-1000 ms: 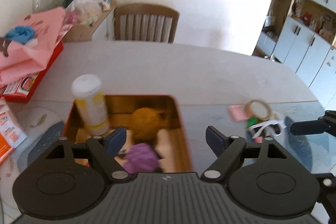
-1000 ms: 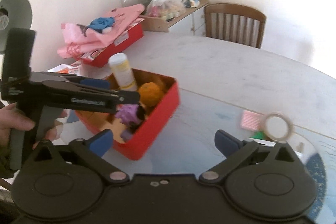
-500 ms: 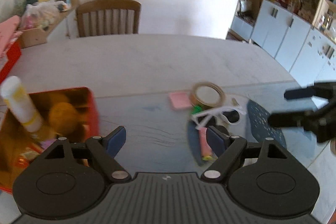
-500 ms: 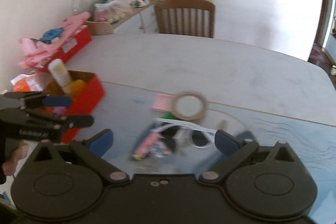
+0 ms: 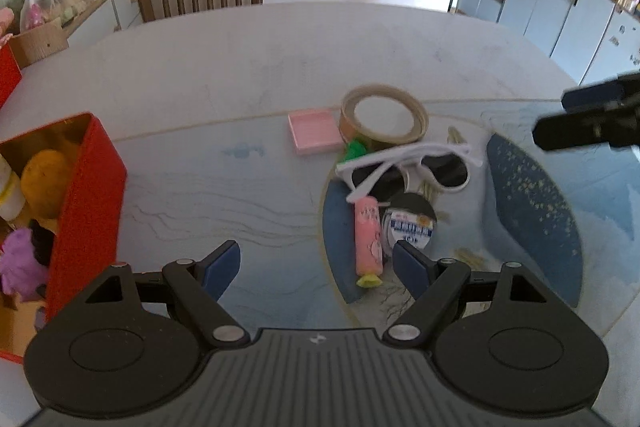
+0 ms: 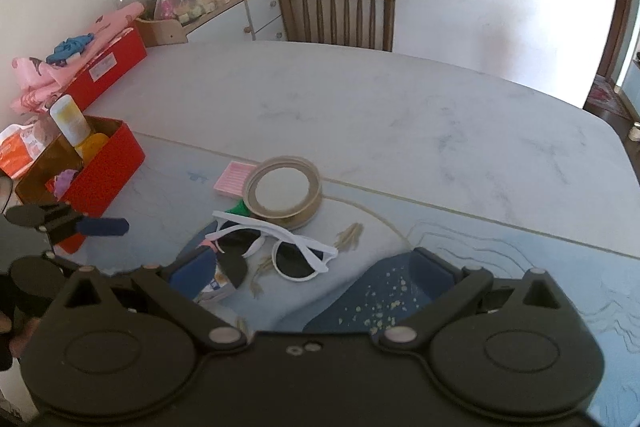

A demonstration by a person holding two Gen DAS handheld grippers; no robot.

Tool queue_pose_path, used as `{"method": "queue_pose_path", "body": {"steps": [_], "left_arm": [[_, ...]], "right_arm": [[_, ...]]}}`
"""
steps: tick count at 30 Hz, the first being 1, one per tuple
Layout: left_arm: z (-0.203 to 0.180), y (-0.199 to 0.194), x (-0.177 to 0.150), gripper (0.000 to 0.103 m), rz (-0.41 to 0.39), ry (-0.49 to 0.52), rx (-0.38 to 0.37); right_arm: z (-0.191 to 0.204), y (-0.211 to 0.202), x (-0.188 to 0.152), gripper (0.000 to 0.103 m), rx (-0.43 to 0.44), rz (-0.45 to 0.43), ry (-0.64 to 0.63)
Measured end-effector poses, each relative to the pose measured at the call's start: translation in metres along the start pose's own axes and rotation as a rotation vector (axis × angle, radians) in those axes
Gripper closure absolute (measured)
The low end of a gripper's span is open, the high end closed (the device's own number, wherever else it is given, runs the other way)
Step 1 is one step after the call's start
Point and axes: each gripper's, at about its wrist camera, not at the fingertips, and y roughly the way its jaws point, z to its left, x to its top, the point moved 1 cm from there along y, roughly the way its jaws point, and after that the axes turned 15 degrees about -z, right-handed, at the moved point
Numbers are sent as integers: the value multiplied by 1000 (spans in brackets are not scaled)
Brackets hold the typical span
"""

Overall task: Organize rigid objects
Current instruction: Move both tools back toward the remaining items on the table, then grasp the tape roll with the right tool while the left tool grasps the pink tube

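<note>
1. Left wrist view: the left gripper (image 5: 316, 265) hangs above the table (image 5: 248, 67) with its jaws spread wide and nothing between them; neither blue pad touches any object.
2. Just past its right pad lie a pink tube (image 5: 369, 239) with a yellow end and a round black-rimmed tin (image 5: 411, 223), side by side on the blue-patterned part of the table.
3. White sunglasses (image 5: 412, 167) lie beyond them, one folded arm resting over the top of the pink tube.
4. A tape roll (image 5: 383, 119) sits behind the sunglasses, with a pink pad (image 5: 315, 131) just beside it and a small green piece (image 5: 354, 150) at its near edge.
5. A red box (image 5: 86, 195) stands at the left, holding an orange ball (image 5: 46, 177), a purple toy (image 5: 20, 263) and a white bottle (image 5: 9, 189).
6. Right wrist view: the right gripper (image 6: 314, 273) also has its jaws wide apart and empty, poised over the sunglasses (image 6: 288, 247), which lie between the pads without touching either as far as can be seen.
</note>
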Motion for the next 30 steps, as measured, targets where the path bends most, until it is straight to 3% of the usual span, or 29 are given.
{"method": "queue_pose_path", "body": {"steps": [12, 19, 26, 28, 30], "left_arm": [[-10, 19, -10, 20, 19, 29, 48], [-15, 23, -9, 22, 3, 40, 25], [-21, 24, -4, 46, -11, 42, -1], [-21, 25, -1, 63, -12, 40, -4], [-21, 26, 2, 72, -11, 28, -8]], "right_arm": [[4, 57, 15, 1, 46, 31, -21], [21, 99, 15, 2, 44, 72, -64], [29, 126, 8, 5, 35, 119, -86], [29, 129, 8, 9, 37, 126, -83], [29, 130, 7, 13, 42, 128, -83]]}}
